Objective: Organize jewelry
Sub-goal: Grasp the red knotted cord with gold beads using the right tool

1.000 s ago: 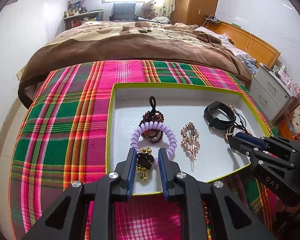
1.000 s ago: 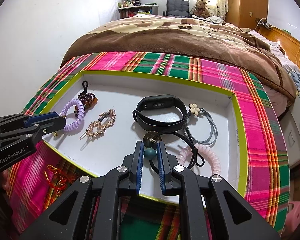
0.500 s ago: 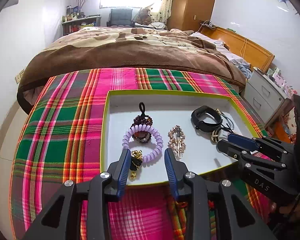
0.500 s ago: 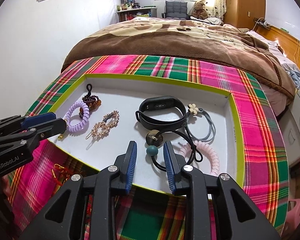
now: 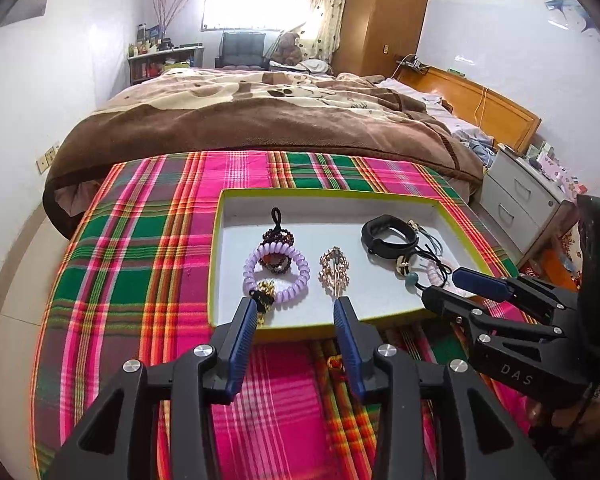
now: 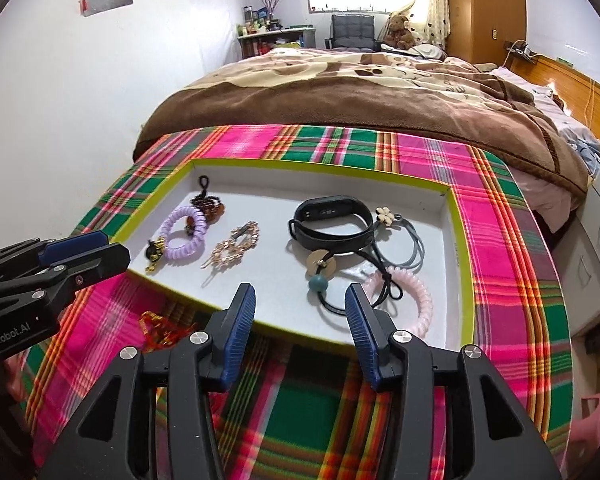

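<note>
Both claws now wide open, backed off tray (image 6: pixel 456 216): left gripper (image 5: pixel 296 312) dropped gold charm (image 5: pixel 265 289), right gripper (image 6: pixel 300 300) released bead tie (image 6: pixel 320 282). Red trinket (image 6: pixel 160 326) lower left partly hidden.

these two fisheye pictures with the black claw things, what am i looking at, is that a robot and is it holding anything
No robot: a person holds a two-finger gripper in each hand, each with a camera looking forward along its fingers. One picture looks along the left gripper, the other along the right gripper; each also shows the other gripper at its edge.

Both stand open and hold nothing.

Ahead, on a plaid cloth, sits a shallow white tray with a green rim. In it lie a purple coil hair tie, dark beads, a small gold charm, a gold hair clip, a black wristband, a grey flower hair tie, a black cord tie with a teal bead and a pink coil tie. Something red and gold lies on the cloth outside it.
</note>
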